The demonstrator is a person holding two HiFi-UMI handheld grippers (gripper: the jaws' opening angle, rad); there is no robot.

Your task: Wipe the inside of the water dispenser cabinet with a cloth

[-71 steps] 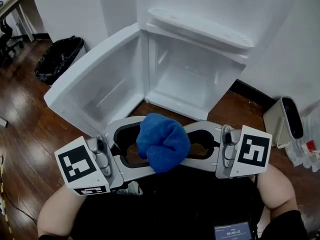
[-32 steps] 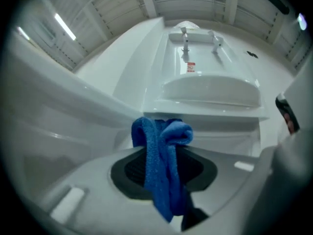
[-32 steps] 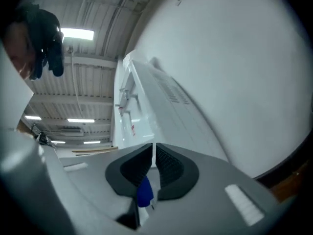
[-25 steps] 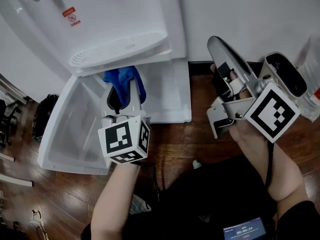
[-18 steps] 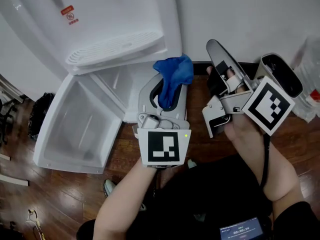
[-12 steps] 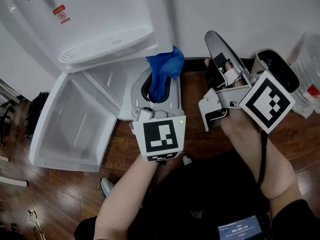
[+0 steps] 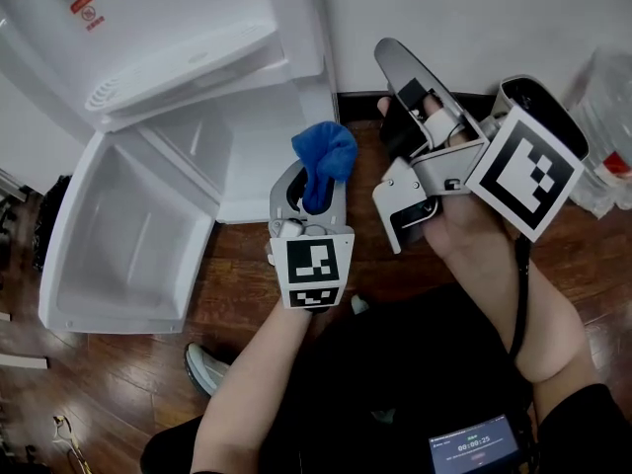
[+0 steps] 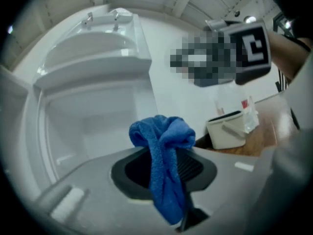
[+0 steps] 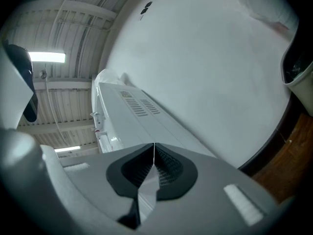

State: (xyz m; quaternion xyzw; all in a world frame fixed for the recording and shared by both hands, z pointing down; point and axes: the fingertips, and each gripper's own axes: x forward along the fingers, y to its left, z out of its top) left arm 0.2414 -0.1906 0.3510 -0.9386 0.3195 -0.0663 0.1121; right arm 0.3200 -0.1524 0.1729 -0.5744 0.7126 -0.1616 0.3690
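My left gripper [image 7: 318, 171] is shut on a bunched blue cloth [image 7: 322, 158], which sticks out past the jaw tips and hangs down between them [image 8: 165, 153]. It sits low, just right of the open cabinet [image 7: 259, 146] of the white water dispenser [image 7: 168, 38], outside the opening. The cabinet door [image 7: 118, 235] lies swung wide to the left. My right gripper [image 7: 387, 55] is shut and empty, held higher at the right and tilted up toward the wall. In the right gripper view its jaws [image 9: 153, 146] meet with nothing between them.
A small beige bin [image 8: 229, 130] and a clear plastic bottle [image 7: 604, 136] stand by the wall at the right. Dark wood floor [image 7: 118, 383] lies below, with the person's shoe [image 7: 205, 368] beside the left arm. A black baseboard [image 7: 357, 97] runs behind the dispenser.
The left gripper pulled the cloth out of the cabinet, swung it right and then sank lower in front of the opening. The right gripper stayed raised at the right.
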